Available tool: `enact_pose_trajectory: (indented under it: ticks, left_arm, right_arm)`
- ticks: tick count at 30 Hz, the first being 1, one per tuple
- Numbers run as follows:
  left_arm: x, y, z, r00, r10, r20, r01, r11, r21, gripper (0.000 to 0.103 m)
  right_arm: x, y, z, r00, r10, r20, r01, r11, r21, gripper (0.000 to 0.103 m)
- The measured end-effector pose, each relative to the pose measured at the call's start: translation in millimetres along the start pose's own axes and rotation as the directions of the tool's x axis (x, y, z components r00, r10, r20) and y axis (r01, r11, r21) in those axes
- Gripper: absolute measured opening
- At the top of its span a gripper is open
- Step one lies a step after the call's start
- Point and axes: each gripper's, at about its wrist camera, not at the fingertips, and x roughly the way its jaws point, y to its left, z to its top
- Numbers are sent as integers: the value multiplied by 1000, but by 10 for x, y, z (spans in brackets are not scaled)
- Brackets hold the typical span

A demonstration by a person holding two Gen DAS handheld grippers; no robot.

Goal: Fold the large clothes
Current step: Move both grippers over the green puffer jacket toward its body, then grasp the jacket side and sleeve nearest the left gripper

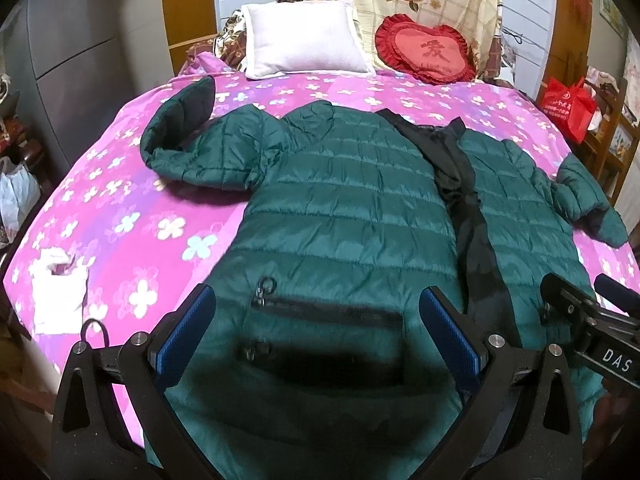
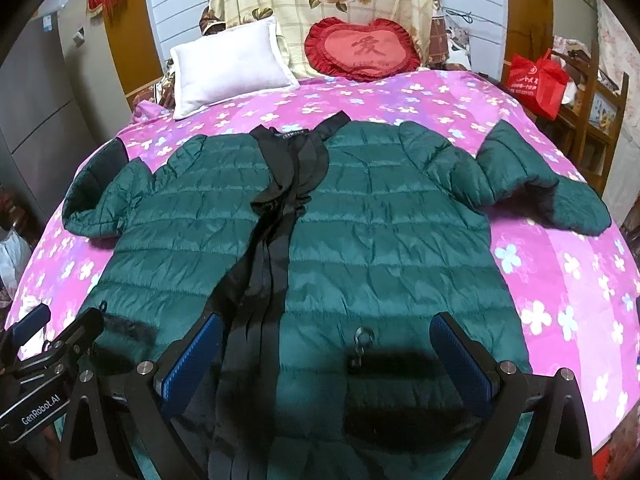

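Note:
A dark green quilted puffer jacket (image 1: 344, 200) lies front up and spread flat on the bed, also in the right wrist view (image 2: 384, 232). Its black lining (image 2: 276, 216) shows along the open front. Both sleeves bend outward, left sleeve (image 1: 180, 140), right sleeve (image 2: 532, 184). My left gripper (image 1: 316, 328) is open and empty above the jacket's left pocket zipper (image 1: 324, 312). My right gripper (image 2: 328, 356) is open and empty above the jacket's lower right half, near a zipper pull (image 2: 362, 340). Each gripper shows at the other view's edge.
The bed has a pink flowered sheet (image 1: 140, 220). A white pillow (image 1: 304, 40) and a red heart cushion (image 1: 424, 48) lie at the head. A white plastic bag (image 1: 60, 292) lies on the sheet at left. A red bag (image 2: 536, 80) stands right of the bed.

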Motion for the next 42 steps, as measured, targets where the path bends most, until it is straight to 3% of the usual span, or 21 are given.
enact_pose_trajectory:
  ticks: [16,26,42]
  left_arm:
    - [508,136,440,999,6,-53,-8,999,-38,102]
    - [781,224,625,998,20,-65,-23,999,-44,102]
    - [1016,491,862,998,41,-55,-45,996,-75,102]
  right_arm:
    - [445,158,462,1000,-10,3,10,1000,-26,103]
    - [736,238,566,999,19,-37,-20,999,-33,103]
    - [1023,529,800,999,37,-32,-38,998,-54,103]
